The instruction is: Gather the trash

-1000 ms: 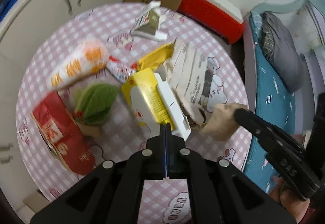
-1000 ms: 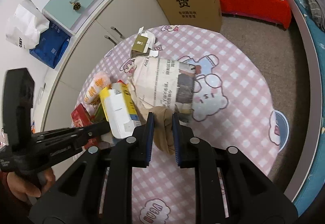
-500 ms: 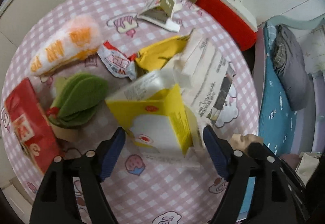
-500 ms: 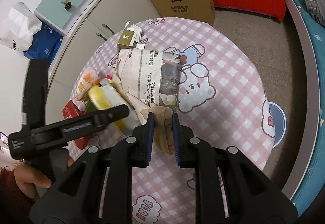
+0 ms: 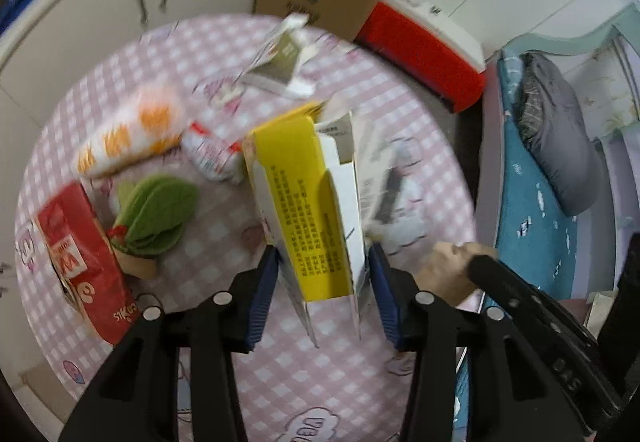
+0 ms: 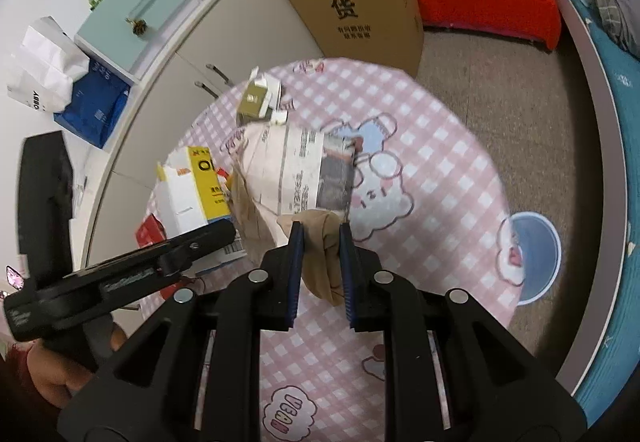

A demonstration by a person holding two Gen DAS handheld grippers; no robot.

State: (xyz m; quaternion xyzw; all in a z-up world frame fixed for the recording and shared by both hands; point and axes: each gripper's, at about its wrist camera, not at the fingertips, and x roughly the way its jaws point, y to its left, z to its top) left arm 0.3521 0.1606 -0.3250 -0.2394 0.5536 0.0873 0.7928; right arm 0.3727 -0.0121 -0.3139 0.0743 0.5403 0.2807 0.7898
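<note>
Your left tool (image 5: 322, 284) has opened around the yellow carton (image 5: 316, 209), now upright near the table's (image 5: 280, 382) middle, not yet gripped. Your right tool (image 6: 320, 262) stays clamped on the brown paper bag (image 6: 320, 242).

Round table (image 5: 208, 53) with a pink-and-white checked cloth with cartoon prints, pretty cluttered. On the left side there's a red packet (image 5: 80, 258) at the edge, a green leaf-shaped thing (image 5: 160, 213) just beside it, and an orange-and-white bag (image 5: 132, 133) plus a small red-and-white wrapper (image 5: 210, 155) further back. A folded newspaper (image 6: 304, 169) sits mid-table and an olive-and-white torn carton (image 6: 258, 99) lies at the far edge.
</note>
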